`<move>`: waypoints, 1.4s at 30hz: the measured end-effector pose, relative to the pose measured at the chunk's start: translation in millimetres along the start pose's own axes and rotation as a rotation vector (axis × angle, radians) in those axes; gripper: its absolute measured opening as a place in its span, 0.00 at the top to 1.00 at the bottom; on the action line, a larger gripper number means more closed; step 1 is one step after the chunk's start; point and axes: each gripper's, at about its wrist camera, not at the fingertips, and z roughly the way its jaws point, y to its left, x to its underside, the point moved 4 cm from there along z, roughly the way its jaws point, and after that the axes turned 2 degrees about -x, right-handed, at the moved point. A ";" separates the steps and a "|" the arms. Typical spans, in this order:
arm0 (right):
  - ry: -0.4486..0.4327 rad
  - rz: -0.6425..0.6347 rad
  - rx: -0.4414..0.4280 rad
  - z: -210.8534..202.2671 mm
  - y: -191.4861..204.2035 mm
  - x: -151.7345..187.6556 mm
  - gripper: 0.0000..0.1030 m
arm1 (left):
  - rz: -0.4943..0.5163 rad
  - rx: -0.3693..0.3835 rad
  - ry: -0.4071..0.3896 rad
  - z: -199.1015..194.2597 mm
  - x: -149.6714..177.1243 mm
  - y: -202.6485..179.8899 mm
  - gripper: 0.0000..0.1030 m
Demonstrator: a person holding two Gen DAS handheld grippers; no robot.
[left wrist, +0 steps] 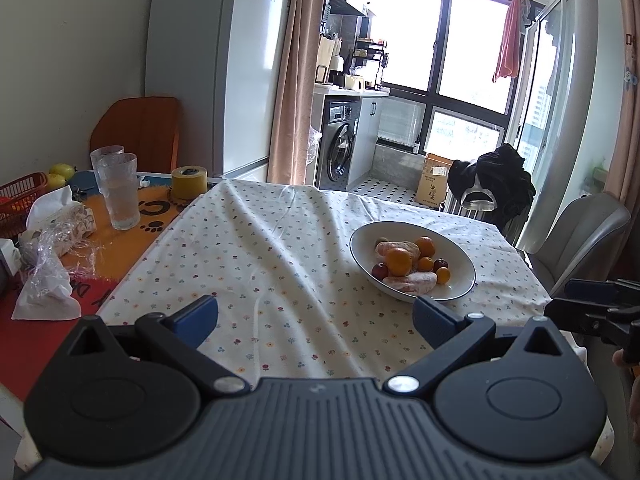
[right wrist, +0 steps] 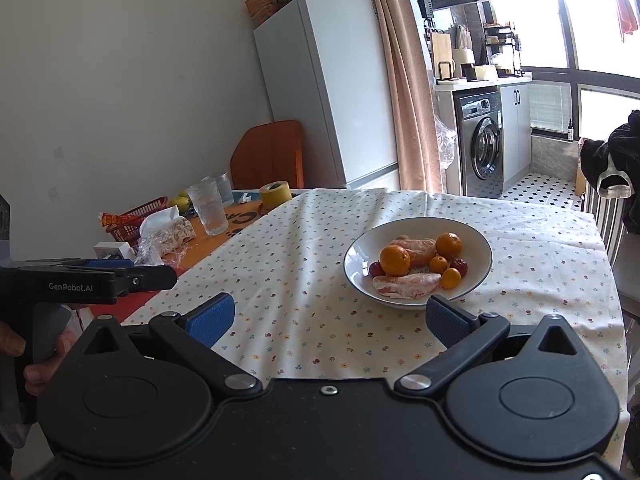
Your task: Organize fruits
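Observation:
A white bowl [left wrist: 460, 256] [right wrist: 356, 256] stands on the flowered tablecloth [left wrist: 256, 248] [right wrist: 304, 240]. It holds oranges [left wrist: 398, 261] [right wrist: 394, 260], peeled citrus pieces [left wrist: 412, 282] [right wrist: 406, 285], small kumquats [right wrist: 451, 278] and dark red fruits [left wrist: 379, 270] [right wrist: 458, 265]. My left gripper [left wrist: 316, 318] is open and empty, held above the cloth before the bowl; it also shows in the right wrist view [right wrist: 132, 276]. My right gripper [right wrist: 330, 320] is open and empty near the bowl's front rim; it also shows in the left wrist view [left wrist: 592, 300].
At the left are drinking glasses [left wrist: 118, 190] [right wrist: 208, 208], a yellow tape roll [left wrist: 189, 182] [right wrist: 275, 193], a red basket [left wrist: 20, 200] [right wrist: 136, 216] with yellow-green fruits [left wrist: 60, 174] behind it, tissues and plastic wrap [left wrist: 52, 240]. A grey chair [left wrist: 580, 236] stands at the right.

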 end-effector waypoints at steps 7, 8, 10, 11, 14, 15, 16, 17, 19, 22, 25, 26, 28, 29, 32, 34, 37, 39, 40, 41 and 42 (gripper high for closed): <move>0.006 0.004 -0.003 3.3 0.0 0.4 0.00 | 0.006 -0.005 -0.002 -0.2 -0.5 -1.2 0.01; 0.007 0.004 -0.002 3.3 0.2 0.5 0.00 | 0.006 -0.005 -0.002 -0.4 -0.6 -1.2 0.01; 0.006 0.004 -0.002 2.7 0.1 0.4 0.00 | 0.007 -0.005 -0.002 -0.3 -0.5 -1.2 0.01; 0.004 0.005 -0.002 2.8 0.3 0.2 0.00 | 0.006 -0.005 -0.001 -0.2 -0.4 -1.2 0.01; 0.002 0.005 -0.002 2.2 0.7 -0.3 0.00 | 0.006 -0.004 -0.002 -0.2 -0.3 -1.3 0.01; 0.002 0.005 -0.003 2.1 0.8 -0.3 0.00 | 0.007 -0.004 -0.002 -0.3 -0.4 -1.3 0.01; 0.002 0.003 -0.003 2.3 0.8 -0.5 0.00 | 0.007 -0.005 -0.002 -0.2 -0.3 -1.3 0.01; 0.002 0.003 -0.004 2.4 1.0 -0.6 0.00 | 0.007 -0.005 -0.001 -0.3 -0.2 -1.3 0.01; 0.003 0.005 -0.003 2.5 0.9 -0.6 0.00 | 0.009 -0.006 -0.001 -1.1 -0.6 -1.8 0.01; 0.003 0.005 -0.003 2.4 1.2 -0.9 0.00 | 0.010 -0.005 -0.001 -1.2 -1.0 -1.4 0.01; 0.002 0.004 -0.005 2.3 1.2 -1.1 0.00 | 0.009 -0.006 -0.001 -1.2 -1.0 -1.6 0.01; 0.002 0.002 -0.005 2.2 1.0 -1.4 0.00 | 0.010 -0.005 -0.001 -1.2 -0.8 -1.6 0.01; 0.001 0.003 -0.005 2.0 1.0 -1.4 0.00 | 0.011 -0.006 -0.001 -1.4 -0.9 -1.7 0.01; 0.001 0.004 -0.006 1.9 1.0 -1.5 0.00 | 0.011 -0.005 -0.001 -1.5 -0.9 -1.6 0.01; 0.002 0.003 -0.005 1.9 1.1 -1.3 0.00 | 0.013 -0.004 0.000 -1.7 -1.5 -1.6 0.01; 0.003 0.002 -0.005 2.1 1.5 -1.4 0.00 | 0.012 -0.005 -0.001 -1.5 -1.2 -1.8 0.01; 0.005 0.001 -0.006 1.8 2.1 -1.4 0.00 | 0.014 -0.007 0.003 -0.7 -0.9 -2.6 0.01; 0.004 0.001 -0.008 1.3 1.9 -1.5 0.00 | 0.016 -0.006 0.003 -0.9 -0.9 -3.0 0.01; 0.005 0.001 -0.007 1.3 1.9 -1.4 0.00 | 0.016 -0.007 0.003 -0.7 -0.4 -3.0 0.01; 0.005 0.003 -0.006 1.3 1.6 -1.3 0.00 | 0.015 -0.008 0.004 -1.0 -0.5 -3.1 0.01; 0.006 0.005 -0.004 1.4 1.2 -0.8 0.00 | 0.016 -0.007 0.004 -1.4 -0.6 -3.2 0.01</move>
